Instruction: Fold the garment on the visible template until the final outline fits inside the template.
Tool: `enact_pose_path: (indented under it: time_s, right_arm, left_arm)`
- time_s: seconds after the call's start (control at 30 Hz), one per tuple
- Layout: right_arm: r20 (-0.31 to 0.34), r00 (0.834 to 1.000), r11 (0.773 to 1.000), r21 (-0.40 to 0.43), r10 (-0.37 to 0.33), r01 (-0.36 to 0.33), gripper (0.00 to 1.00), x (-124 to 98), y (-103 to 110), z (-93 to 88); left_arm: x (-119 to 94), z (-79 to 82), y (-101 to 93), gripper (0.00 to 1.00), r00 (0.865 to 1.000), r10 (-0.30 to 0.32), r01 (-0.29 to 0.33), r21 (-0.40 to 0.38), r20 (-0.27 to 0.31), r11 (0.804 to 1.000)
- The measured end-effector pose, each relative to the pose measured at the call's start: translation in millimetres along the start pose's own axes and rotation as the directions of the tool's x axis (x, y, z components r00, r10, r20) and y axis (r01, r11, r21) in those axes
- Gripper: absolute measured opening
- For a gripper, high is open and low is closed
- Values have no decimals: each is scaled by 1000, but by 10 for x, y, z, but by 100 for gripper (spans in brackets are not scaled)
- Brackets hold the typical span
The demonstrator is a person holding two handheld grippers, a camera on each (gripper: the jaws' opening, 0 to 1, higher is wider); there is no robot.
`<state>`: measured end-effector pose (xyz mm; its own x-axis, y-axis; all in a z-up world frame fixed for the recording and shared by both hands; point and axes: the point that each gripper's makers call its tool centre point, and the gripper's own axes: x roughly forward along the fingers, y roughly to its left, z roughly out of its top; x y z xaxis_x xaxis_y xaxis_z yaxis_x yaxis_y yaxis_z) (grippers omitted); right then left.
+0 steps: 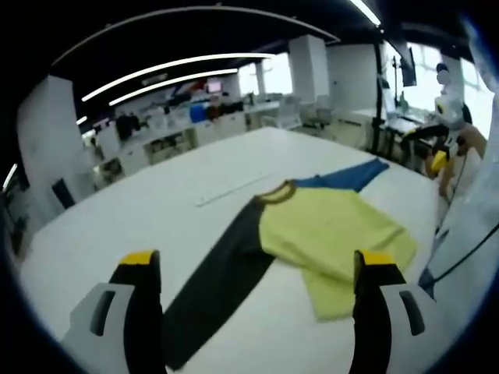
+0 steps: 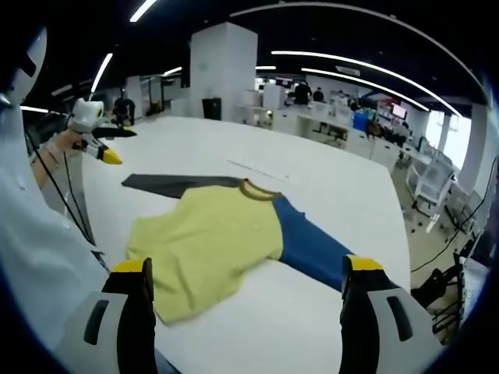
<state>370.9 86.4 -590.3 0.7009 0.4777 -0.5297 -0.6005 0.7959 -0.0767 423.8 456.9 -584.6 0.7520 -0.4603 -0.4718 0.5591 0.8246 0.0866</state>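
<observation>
- Yellow shirt (image 1: 327, 234) with one black sleeve (image 1: 218, 288) and one blue sleeve (image 2: 312, 249) lies flat on white surface (image 1: 156, 210), near its edge.
- Left gripper (image 1: 253, 280) released, holding nothing.
- Right gripper (image 2: 245, 292) released too.
- No readable print; template possibly hidden.

Template outline on the white table (image 1: 156, 210) too faint to make out. Dark sleeve (image 1: 210, 288) end hidden behind a jaw of the left gripper (image 1: 257, 269). Blue sleeve (image 2: 312, 249) end hidden behind a jaw of the right gripper (image 2: 245, 276). Distant desks (image 1: 195, 125) blurred.
</observation>
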Motion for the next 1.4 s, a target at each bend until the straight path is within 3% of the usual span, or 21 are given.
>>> enact_pose_path:
  time_s: [0.5,1.4]
  right_arm:
    - [11,1000,1000,-3,7,-7,100,-60,31,-6]
    - [10,998,997,-51,59,-58,100,-93,131,26]
  left_arm:
    - [-99,143,-164,99,999,-8,7,39,36,999]
    - [-277,187,-389,99,999,-7,5,67,35,998]
